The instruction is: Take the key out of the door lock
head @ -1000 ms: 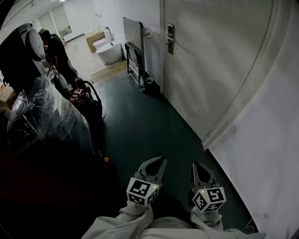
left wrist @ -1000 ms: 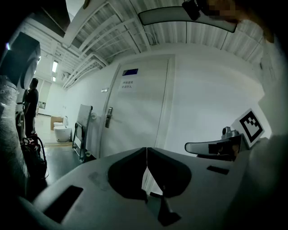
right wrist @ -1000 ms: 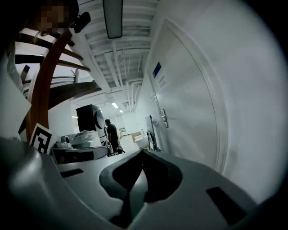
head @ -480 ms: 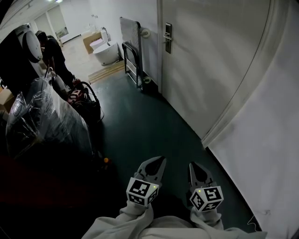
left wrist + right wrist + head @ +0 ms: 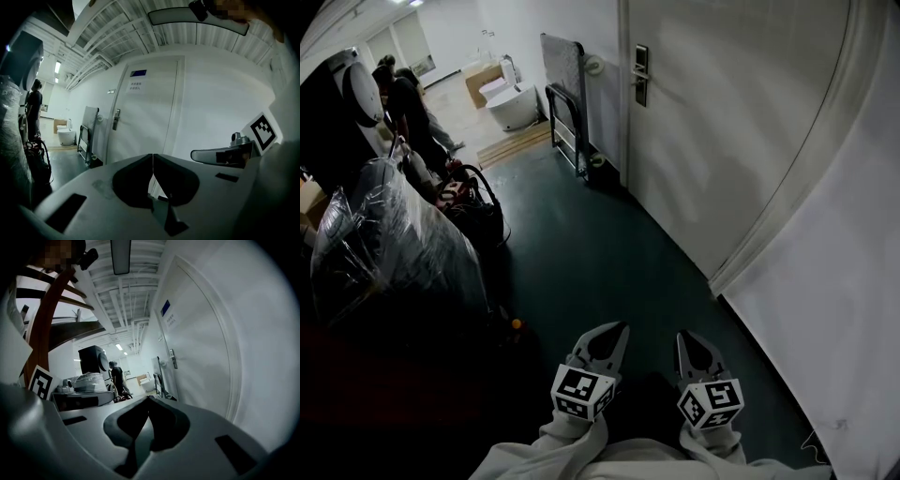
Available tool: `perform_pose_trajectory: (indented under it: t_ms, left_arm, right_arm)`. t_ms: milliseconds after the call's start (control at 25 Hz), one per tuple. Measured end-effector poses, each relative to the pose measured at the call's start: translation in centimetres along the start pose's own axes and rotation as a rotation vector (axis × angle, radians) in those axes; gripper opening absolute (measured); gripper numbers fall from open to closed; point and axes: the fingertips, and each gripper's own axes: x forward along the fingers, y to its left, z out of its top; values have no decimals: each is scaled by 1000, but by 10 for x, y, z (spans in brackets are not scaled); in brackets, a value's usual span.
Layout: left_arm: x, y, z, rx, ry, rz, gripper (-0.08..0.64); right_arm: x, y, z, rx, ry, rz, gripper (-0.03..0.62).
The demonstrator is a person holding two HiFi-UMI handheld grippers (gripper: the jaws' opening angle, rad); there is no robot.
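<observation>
Lowered both tongs a little since a second ago, the left tongs (image 5: 618,330) and the right tongs (image 5: 686,339), each pinched tight shut with nothing inside. Only at the very start of the job, well away from the door (image 5: 731,122), with the lock (image 5: 641,75) far off across the dark floor (image 5: 581,253) and the key too small to see, likely sitting in that lock. Next, need to walk up close, lift one pair of tongs to the lock, open it and pinch the key.
</observation>
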Motion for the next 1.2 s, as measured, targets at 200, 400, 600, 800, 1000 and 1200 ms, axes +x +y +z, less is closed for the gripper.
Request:
perform_pose_trajectory:
  t_ms: [200,400,600,800,1000,1200]
  left_arm:
    - [2,19,0,-24,2,32,12]
    - [20,37,5,-15,7,46,12]
    - [55,55,18,1,3,42,12]
    - [97,77,43,14,-7,46,12]
    - [139,104,70,26,-25,70,12]
    - [177,130,82,20,-23,89,12]
  right_arm:
    - [19,1,4,1,7,18,52]
    - [45,-10,11,1,7,19,52]
    - [78,-30,24,3,4,26,52]
    - [120,-49,51,-4,-9,47,52]
    - [166,-67,82,-17,-19,81,52]
    - [209,-88,103,-22,-14,97,52]
